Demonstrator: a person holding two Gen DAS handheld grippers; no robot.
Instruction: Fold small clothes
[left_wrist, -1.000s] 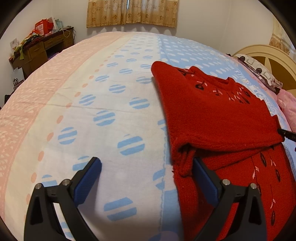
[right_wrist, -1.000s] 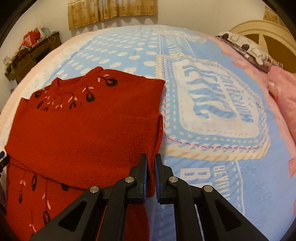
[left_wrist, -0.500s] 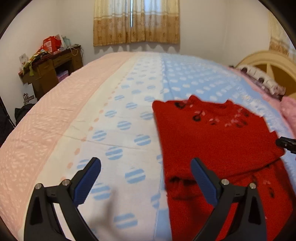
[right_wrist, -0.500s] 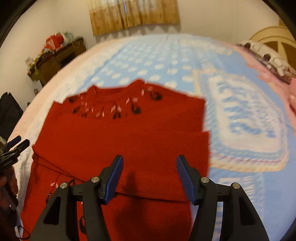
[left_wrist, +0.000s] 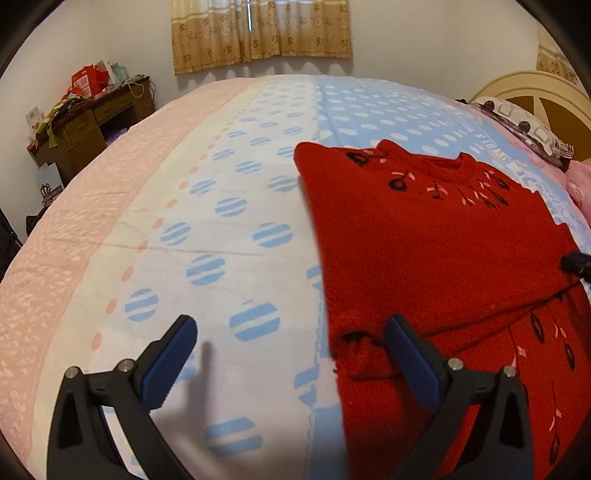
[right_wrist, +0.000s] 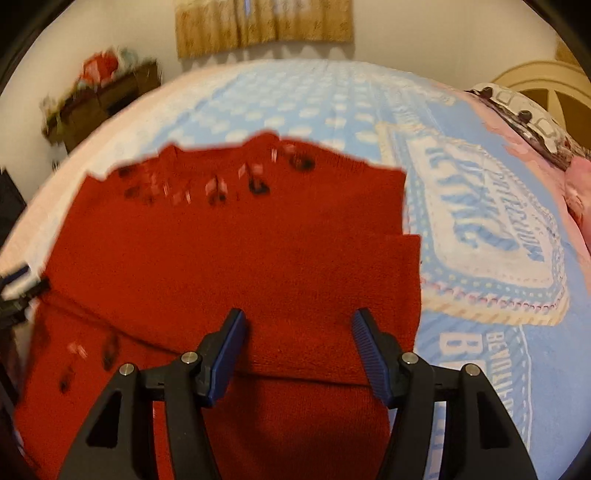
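A small red knit sweater (left_wrist: 436, 251) with black and pink embroidery lies flat on the bed, both sleeves folded across its chest. It also shows in the right wrist view (right_wrist: 236, 258). My left gripper (left_wrist: 291, 343) is open and empty, low over the bedsheet, its right finger at the sweater's left edge near the folded cuff. My right gripper (right_wrist: 297, 341) is open and empty, above the folded sleeve near the sweater's right side. The tip of the right gripper shows at the right edge of the left wrist view (left_wrist: 576, 263).
The bed cover (left_wrist: 207, 229) is pink, white and blue with striped dots. A printed blue panel (right_wrist: 480, 229) lies right of the sweater. Pillows and a cream headboard (left_wrist: 532, 99) are at the far right. A cluttered wooden desk (left_wrist: 92, 118) stands at the back left.
My right gripper has let go of the folded sleeve, opened and drawn back over the sweater. My left gripper stayed open, lifted, then dropped back toward the sweater's left edge.
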